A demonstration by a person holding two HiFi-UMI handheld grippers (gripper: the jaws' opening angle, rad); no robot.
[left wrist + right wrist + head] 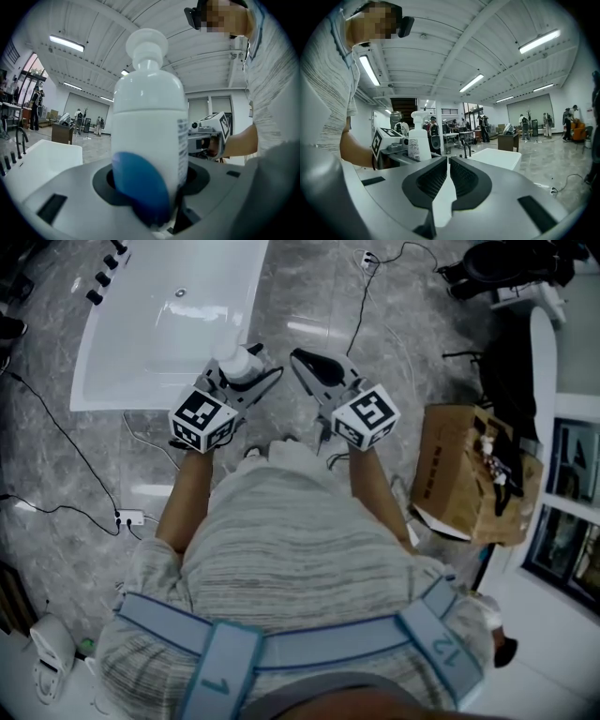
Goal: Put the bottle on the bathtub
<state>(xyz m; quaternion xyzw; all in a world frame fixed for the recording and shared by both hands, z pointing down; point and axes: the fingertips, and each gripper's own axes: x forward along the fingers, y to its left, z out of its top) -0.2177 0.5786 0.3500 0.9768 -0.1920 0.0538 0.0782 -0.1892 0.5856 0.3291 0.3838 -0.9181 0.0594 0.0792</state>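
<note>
Left gripper view: our left gripper point(242, 369) pinches the white pump bottle point(149, 122) low, so it rides upright.
Bathtub point(141, 381) lies just ahead of it — the right gripper point(305, 362) alongside, jaws pressed together, empty.

Blue harness straps point(217, 679) read "1" and "12".
</note>
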